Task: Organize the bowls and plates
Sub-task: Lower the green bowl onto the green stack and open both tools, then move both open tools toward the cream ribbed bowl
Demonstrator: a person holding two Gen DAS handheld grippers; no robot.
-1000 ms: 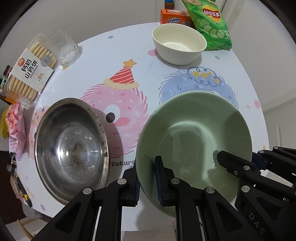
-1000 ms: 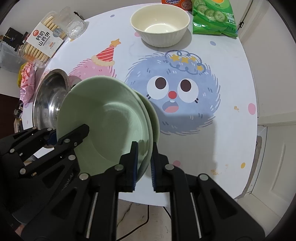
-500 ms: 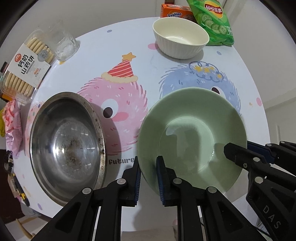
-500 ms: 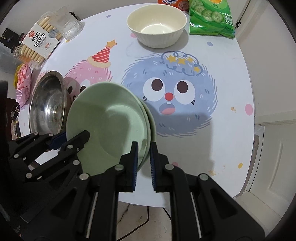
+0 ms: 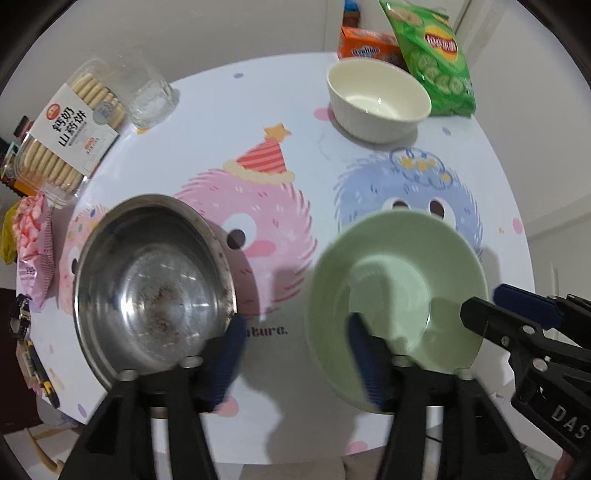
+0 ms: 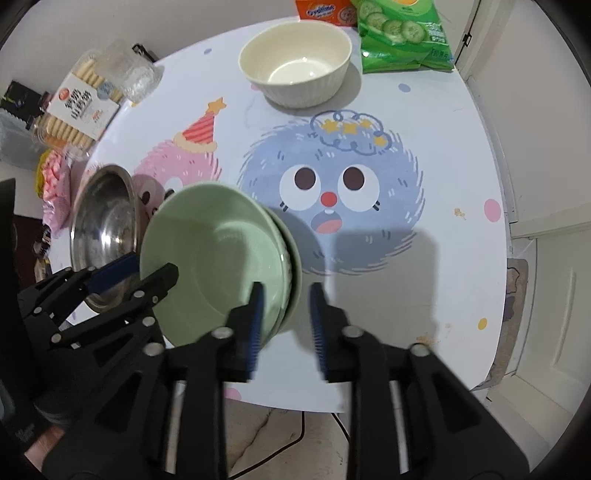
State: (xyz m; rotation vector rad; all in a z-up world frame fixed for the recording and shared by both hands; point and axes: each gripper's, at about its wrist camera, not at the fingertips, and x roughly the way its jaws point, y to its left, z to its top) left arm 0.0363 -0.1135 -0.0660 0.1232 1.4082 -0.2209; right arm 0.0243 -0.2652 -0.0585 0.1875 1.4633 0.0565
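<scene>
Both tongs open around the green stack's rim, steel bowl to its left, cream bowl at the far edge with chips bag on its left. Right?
One thing is off: the chips bag lies to the right of the cream bowl, as the right wrist view shows. The rest holds: left tongs and right tongs are open around the rim of the green stack, with the steel bowl to its left.

Bare table (image 6: pixel 443 155) is lying open to the right of the green bowls (image 6: pixel 218 254), over the blue monster print. On their left the steel bowl (image 5: pixel 151 291) is standing just beside them, leaving only a narrow gap. Farther back the white bowl (image 6: pixel 295 62), chips bag (image 6: pixel 402 33) and biscuit pack (image 5: pixel 66 133) are crowding the edge.
</scene>
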